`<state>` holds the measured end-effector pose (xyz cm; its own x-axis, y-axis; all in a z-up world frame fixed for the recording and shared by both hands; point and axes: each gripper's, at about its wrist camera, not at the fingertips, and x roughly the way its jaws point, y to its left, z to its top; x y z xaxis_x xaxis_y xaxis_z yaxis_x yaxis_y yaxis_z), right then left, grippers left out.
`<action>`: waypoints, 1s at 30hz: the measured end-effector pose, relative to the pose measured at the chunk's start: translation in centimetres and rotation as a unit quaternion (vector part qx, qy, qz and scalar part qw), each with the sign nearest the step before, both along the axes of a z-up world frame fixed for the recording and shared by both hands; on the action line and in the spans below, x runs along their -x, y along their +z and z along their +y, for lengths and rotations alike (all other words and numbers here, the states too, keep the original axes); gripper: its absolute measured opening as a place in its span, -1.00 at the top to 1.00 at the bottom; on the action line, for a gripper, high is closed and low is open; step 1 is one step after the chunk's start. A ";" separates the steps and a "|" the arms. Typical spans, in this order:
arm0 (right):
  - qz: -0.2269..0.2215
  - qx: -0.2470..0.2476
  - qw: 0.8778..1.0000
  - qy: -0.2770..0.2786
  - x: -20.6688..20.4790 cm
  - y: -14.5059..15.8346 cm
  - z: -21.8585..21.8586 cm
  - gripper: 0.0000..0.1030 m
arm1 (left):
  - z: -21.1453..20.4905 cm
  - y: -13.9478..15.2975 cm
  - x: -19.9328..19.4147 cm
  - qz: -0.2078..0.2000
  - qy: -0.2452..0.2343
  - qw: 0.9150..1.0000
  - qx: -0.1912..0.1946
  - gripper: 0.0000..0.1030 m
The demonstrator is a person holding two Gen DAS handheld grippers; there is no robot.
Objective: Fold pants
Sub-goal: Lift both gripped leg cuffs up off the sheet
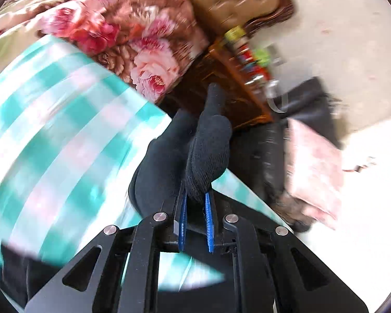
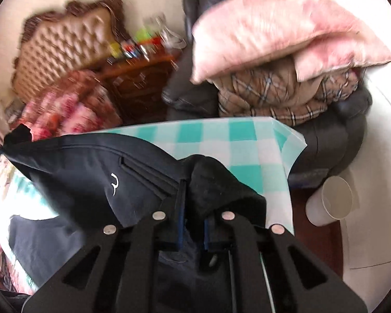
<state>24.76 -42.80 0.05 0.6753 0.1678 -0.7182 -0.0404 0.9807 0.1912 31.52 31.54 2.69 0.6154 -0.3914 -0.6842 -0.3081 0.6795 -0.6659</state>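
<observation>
Black fabric fills both our grippers: the pants (image 2: 91, 174) hang stretched between them, lifted above the teal-and-white checked cloth (image 2: 221, 140) that covers the table. Our left gripper (image 1: 195, 208) has its blue pads (image 1: 209, 221) pinched on a bunched fold of the pants' knit-looking edge, which sticks up past the fingertips. Our right gripper (image 2: 193, 208) is likewise clamped tight on a dark fold, the garment spreading away to the left with a slanted pocket opening and a small white logo (image 2: 114, 184) facing us. At the far left of the right wrist view the fabric tapers to a taut point. Beyond the table we see a pink pillow (image 2: 273, 31) stacked on a brown plaid blanket (image 2: 286, 99) in a dark armchair (image 2: 333, 135), a floral quilt (image 1: 117, 26), a tufted headboard (image 2: 62, 44) and a wooden nightstand (image 2: 140, 83) crowded with small bottles. A paper cup (image 2: 331, 200) lies on its side near the table's corner. Much of the left wrist view is blurred
</observation>
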 end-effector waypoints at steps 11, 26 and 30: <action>0.058 -0.180 0.974 -0.123 22.3 -11.5 -3.7 -0.15 | -0.9 -13.7 31.0 0.002 0.025 1.000 -0.010 0.67; 0.082 -0.373 0.913 -0.141 21.4 -10.8 -2.6 -0.65 | 2.3 -16.1 33.4 -0.025 0.124 0.979 0.162 -0.13; 0.094 -0.380 0.908 -0.147 19.8 -10.9 -3.0 -0.70 | 3.0 -16.7 32.6 -0.019 0.135 0.974 0.178 -0.07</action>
<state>4.95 -45.84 -10.83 0.6485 0.4953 -0.5780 0.3063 0.5254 0.7938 -1.06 34.50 -13.98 0.7516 -0.4197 -0.5089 -0.4141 0.3002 -0.8593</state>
